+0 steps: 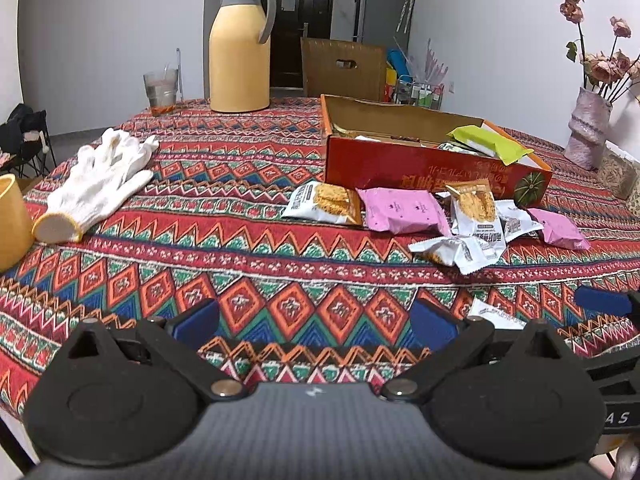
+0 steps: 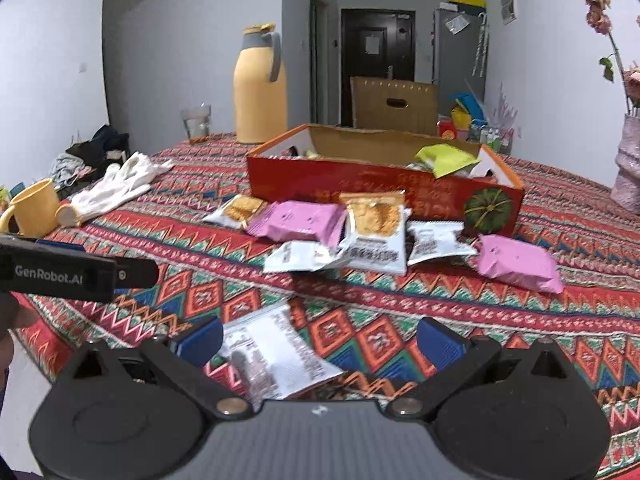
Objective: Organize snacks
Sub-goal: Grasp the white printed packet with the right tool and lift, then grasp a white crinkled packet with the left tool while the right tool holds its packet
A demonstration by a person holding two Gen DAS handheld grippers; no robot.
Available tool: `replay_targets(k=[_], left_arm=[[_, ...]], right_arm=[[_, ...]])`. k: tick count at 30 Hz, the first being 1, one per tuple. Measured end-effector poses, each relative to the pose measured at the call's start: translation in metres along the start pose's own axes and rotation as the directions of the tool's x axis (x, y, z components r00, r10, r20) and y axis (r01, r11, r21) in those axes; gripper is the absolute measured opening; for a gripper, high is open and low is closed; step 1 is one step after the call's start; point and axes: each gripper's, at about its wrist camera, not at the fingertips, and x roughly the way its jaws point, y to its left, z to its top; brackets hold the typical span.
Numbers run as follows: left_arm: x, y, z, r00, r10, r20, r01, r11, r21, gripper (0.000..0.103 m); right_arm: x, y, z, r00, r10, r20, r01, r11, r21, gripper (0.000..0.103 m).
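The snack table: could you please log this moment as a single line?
left tongs open, empty | right tongs open over white packet | loose packets beside red box | green packet in box

Even, soft indoor light filled both fisheye views, shadows faint, edges strongly curved with dark corners, and the nearest white packet (image 2: 276,356) was blurred.

The left gripper (image 2: 60,272), appearing at 9 o'clock in the right wrist view, is showing "GenRobot.AI" on its black body; print on the red box (image 2: 360,188) and snack packets is remaining illegible.
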Motion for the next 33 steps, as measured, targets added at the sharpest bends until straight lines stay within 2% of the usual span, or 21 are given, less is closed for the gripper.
replay_targets(k=[5,8,10,14,16,19,25,33], left_arm=[[0.001,0.003,-0.003,1.0,-0.012,-0.007,0.012,1.0,0.007,0.103],[0.003,0.004,-0.005,1.0,-0.018,-0.013,0.018,1.0,0.007,0.103],[0.004,0.005,-0.005,1.0,-0.021,-0.019,0.021,1.0,0.005,0.103],[0.007,0.006,-0.004,0.999,-0.024,-0.024,0.024,1.0,0.001,0.103],[0.009,0.005,-0.003,0.999,-0.025,-0.026,0.025,1.0,-0.001,0.103],[0.011,0.003,-0.003,0.999,-0.025,-0.031,0.025,1.0,0.001,0.103],[0.01,-0.004,-0.001,0.999,-0.024,-0.023,0.025,1.0,0.012,0.103],[0.008,-0.018,0.009,1.0,-0.031,-0.002,0.031,0.999,0.01,0.103]], right_arm=[[0.011,0.006,-0.004,0.999,0.027,-0.045,-0.027,1.0,-0.005,0.102],[0.018,0.008,-0.004,0.997,0.038,-0.068,-0.038,0.999,-0.007,0.097],[0.023,0.008,-0.005,0.996,0.042,-0.083,-0.043,0.999,-0.001,0.086],[0.03,0.006,-0.004,0.994,0.065,-0.088,-0.064,0.998,0.01,0.077],[0.03,0.006,-0.003,0.994,0.07,-0.082,-0.07,0.998,0.001,0.057],[0.03,0.007,-0.002,0.995,0.061,-0.079,-0.064,0.998,-0.025,0.043],[0.026,0.002,-0.003,0.996,0.07,-0.062,-0.072,0.997,-0.023,0.04],[0.012,-0.016,-0.001,0.999,0.051,0.017,-0.051,0.999,-0.004,0.04]])
